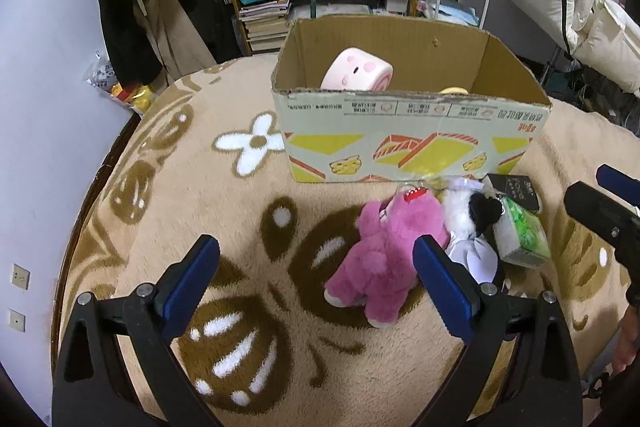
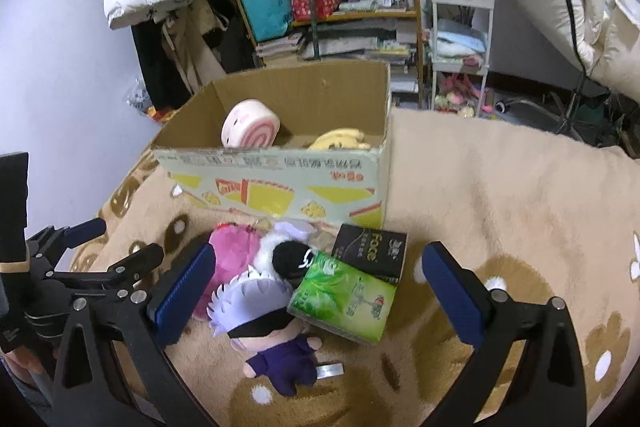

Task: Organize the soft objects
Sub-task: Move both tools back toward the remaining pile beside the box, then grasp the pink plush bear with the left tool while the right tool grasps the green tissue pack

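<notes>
Soft toys lie in a tight cluster on the patterned blanket (image 1: 224, 211), just short of the near wall of the cardboard box (image 1: 408, 139). Nearest the left gripper (image 1: 316, 267), whose jaws stand wide and hold nothing, is the pink plush bear (image 1: 384, 255): it lies ahead and to the right of the jaw centre, its feet toward the camera, its head toward the box, its long axis running roughly along the fingers; the right finger overlaps its flank in this view, though contact cannot be confirmed. The right gripper (image 2: 318, 291), also wide and empty, frames the white-haired doll (image 2: 264, 323), which lies with its legs toward the camera. The green tissue pack (image 2: 344, 301) is just beside the doll's head, and the black tissue pack (image 2: 370, 253) lies behind that. A black-and-white plush (image 2: 286, 257) is wedged between bear and packs. Judged from position, each gripper is nearer its own toy. The bear's left side has bare blanket for a finger; its right side is crowded. Farther off, the box, open-topped, already contains a pink roll cushion (image 1: 356, 71) and a yellow plush (image 2: 340, 141), with room remaining at its right end.
</notes>
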`<control>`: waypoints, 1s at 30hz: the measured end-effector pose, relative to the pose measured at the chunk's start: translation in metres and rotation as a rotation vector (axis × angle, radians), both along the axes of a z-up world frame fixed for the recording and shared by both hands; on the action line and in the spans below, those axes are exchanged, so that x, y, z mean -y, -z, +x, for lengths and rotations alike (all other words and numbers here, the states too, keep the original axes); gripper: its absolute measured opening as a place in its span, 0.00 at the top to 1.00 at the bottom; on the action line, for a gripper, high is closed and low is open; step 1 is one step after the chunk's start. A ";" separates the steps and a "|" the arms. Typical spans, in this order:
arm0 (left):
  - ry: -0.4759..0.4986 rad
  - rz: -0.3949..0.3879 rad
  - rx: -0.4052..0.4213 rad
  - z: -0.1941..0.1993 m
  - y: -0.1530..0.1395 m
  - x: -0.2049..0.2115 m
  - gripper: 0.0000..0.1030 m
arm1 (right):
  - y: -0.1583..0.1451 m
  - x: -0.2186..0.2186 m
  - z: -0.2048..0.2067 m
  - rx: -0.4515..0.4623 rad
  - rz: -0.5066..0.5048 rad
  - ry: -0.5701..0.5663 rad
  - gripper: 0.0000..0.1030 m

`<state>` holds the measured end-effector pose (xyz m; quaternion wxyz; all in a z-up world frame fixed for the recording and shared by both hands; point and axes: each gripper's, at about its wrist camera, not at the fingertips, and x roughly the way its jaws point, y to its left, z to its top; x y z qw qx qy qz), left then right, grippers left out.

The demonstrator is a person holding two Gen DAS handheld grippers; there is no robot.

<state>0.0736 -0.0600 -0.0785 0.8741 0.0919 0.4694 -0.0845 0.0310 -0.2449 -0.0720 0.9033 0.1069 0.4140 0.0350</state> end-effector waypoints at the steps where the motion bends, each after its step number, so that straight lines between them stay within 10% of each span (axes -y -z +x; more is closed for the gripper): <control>1: 0.002 0.002 -0.005 0.000 0.001 0.000 0.07 | 0.003 0.000 0.001 -0.013 0.004 -0.002 0.00; 24: 0.049 0.007 -0.175 0.029 0.055 0.022 0.07 | 0.068 0.013 0.031 -0.291 0.081 0.048 0.00; 30: 0.057 0.007 -0.215 0.033 0.069 0.026 0.07 | 0.083 0.016 0.033 -0.365 0.113 0.044 0.17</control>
